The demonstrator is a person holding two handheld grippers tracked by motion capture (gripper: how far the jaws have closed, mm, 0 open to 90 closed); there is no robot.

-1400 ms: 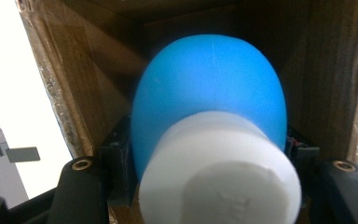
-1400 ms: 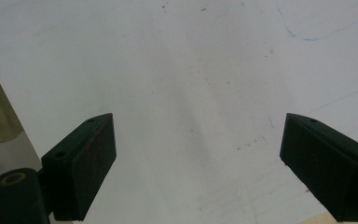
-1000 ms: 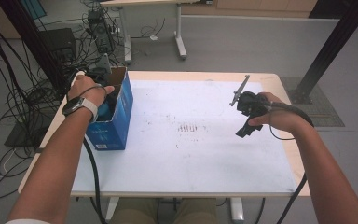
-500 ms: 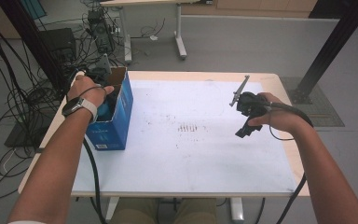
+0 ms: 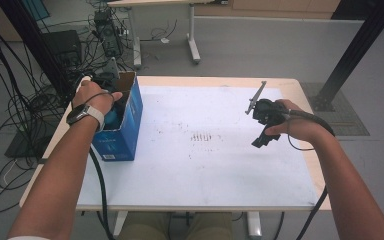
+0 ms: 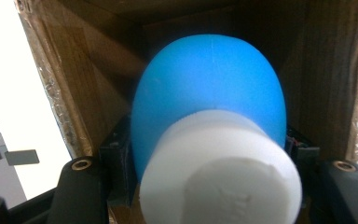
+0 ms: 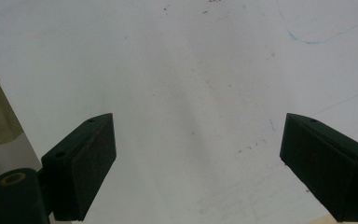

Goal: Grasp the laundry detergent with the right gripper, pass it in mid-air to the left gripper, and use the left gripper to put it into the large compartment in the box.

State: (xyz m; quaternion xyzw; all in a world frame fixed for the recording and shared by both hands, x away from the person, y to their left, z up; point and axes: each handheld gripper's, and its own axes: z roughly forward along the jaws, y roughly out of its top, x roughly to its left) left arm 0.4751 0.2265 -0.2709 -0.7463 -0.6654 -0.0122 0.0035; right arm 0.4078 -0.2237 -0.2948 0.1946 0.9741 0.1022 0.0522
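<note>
A blue cardboard box (image 5: 124,134) stands open-topped at the table's left edge. My left gripper (image 6: 209,163) reaches down into it, shut on a blue rounded object with a white cylindrical end (image 6: 209,107); a bit of that blue object (image 5: 113,119) shows under my left hand. Brown inner walls of the box (image 6: 93,70) surround the object. My right gripper (image 5: 261,141) hovers over the right part of the white table top (image 5: 205,170). Its jaws (image 7: 198,126) stand wide open with nothing between them, only bare white surface below.
Faint pen marks (image 5: 204,136) dot the middle of the white surface. Cables and a dark computer case (image 5: 65,47) crowd the floor to the left. Another table's legs (image 5: 192,35) stand behind, and a black post (image 5: 355,50) rises at the right.
</note>
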